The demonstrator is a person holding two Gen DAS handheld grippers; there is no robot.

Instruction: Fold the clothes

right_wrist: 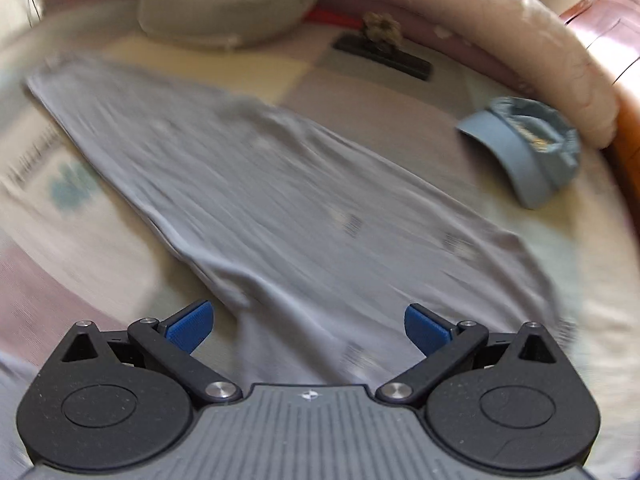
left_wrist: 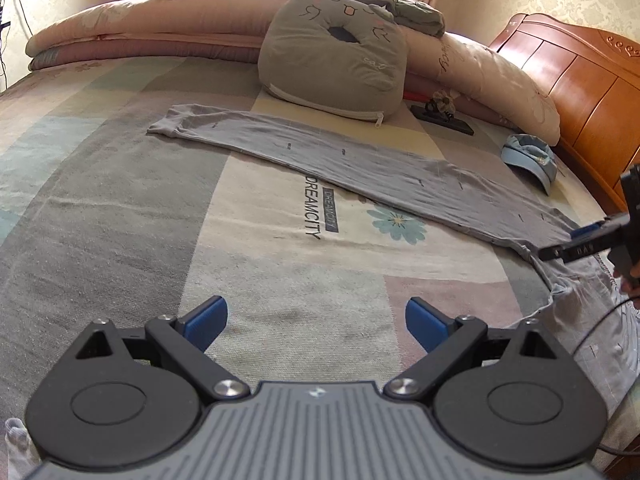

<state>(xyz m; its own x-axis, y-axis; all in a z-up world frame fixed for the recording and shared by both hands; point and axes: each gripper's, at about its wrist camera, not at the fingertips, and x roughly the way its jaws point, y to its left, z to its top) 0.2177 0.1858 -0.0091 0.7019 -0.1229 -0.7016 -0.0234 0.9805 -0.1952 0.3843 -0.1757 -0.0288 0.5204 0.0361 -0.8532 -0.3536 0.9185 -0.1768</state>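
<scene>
- Grey garment point(left_wrist: 360, 164) lies flat in a long strip across the bed point(left_wrist: 120, 216), near end draped over the edge; judged step: grasp that near end, both layers pinched, then carry it toward the far end.
- Left gripper point(left_wrist: 316, 322): jaws wide apart, empty, above bare bedding.
- Right gripper point(right_wrist: 309, 326): jaws wide apart over the garment's near end, nothing clamped; contact cannot be told.

Black claw point(left_wrist: 316, 324), blue pads point(left_wrist: 206, 322)

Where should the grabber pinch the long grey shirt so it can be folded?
Probably the near end of the grey shirt, where its edge bunches just ahead of the open right gripper. Come in low from the bed's near side: the cloth lies flat and long, so only a raised edge gives the blue pads something to pinch.
</scene>
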